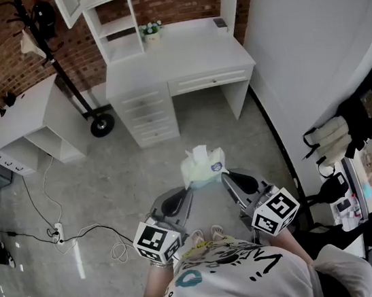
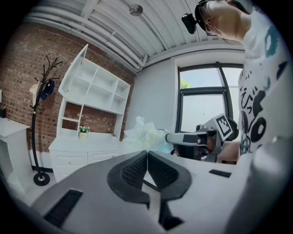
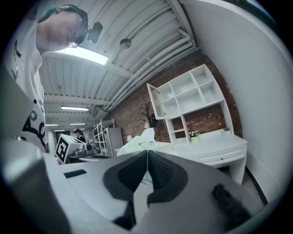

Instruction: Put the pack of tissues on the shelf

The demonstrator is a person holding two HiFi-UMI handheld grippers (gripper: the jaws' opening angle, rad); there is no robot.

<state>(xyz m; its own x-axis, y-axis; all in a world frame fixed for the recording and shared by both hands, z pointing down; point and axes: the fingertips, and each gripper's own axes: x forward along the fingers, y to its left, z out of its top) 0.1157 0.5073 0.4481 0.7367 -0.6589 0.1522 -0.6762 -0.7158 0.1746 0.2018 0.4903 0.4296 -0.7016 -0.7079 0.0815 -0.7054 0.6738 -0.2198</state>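
A person held a pack of tissues [image 1: 204,167] in mid-air over the floor [image 1: 108,183], well short of the white counter [image 1: 186,52]. The fingers of the left gripper [image 1: 190,186] and the right gripper [image 1: 223,175] were pressed together, each pinching one side of the pack's wrapper. A tissue stuck up from its top. At the counter's back edge, below the shelf [image 1: 117,27], a small pot [image 1: 151,34] held flowers.

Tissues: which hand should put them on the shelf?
Left, but only slightly. The left gripper and right gripper both pinch the tissues. The open shelf lies ahead and towards the left, so the left looks nearer.
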